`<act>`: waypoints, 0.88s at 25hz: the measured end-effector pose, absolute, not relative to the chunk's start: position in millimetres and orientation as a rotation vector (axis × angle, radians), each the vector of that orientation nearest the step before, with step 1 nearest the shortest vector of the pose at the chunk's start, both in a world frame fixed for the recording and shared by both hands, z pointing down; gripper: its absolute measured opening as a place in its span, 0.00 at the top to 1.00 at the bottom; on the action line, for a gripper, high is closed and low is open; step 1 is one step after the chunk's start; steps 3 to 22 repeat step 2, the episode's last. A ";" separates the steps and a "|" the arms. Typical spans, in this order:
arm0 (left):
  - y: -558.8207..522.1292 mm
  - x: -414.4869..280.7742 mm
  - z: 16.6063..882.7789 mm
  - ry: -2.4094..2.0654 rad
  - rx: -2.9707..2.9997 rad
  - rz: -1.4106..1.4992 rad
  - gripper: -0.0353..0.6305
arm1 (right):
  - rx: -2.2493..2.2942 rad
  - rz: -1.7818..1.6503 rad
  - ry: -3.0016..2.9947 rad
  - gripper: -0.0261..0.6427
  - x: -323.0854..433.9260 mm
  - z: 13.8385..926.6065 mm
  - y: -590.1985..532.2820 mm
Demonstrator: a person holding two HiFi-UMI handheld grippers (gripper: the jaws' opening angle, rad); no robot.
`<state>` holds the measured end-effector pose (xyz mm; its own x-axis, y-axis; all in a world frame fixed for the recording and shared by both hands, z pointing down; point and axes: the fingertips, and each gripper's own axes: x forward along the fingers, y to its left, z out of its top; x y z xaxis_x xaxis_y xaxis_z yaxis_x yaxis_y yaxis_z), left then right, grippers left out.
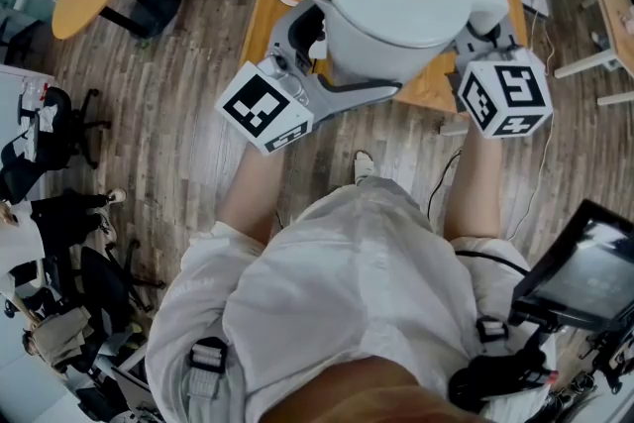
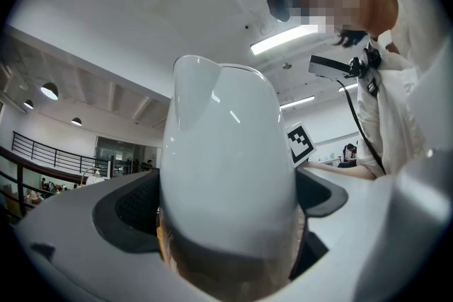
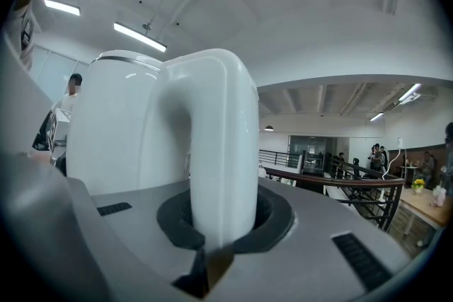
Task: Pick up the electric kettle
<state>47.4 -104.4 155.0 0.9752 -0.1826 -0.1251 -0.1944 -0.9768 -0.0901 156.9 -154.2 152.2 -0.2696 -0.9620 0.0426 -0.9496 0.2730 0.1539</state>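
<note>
**Electric kettle (image 1: 396, 0) held between two grippers**
Left gripper (image 1: 315, 45) jaws clamp its spout-side body; right gripper (image 1: 482, 23) jaws clamp its handle (image 3: 219, 152), over the desk's (image 1: 265, 10) near edge.

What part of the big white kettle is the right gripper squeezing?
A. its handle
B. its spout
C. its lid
A: the right gripper view shows the right gripper with its jaws closed on the curved white handle of the kettle.

The kettle (image 1: 396, 0) is smooth, glossy white plastic. The table (image 1: 260, 25) is bare wood, the floor (image 1: 198, 64) probably matt wooden planks.
</note>
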 end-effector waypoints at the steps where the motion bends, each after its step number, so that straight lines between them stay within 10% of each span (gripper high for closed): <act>1: -104.8 46.7 155.3 0.290 -3.021 0.177 0.07 | 1.814 -0.148 -2.402 0.91 156.2 152.3 -154.7; 22: -105.3 46.0 155.6 0.290 -3.022 0.177 0.07 | 1.814 -0.150 -2.401 0.91 155.4 152.5 -155.2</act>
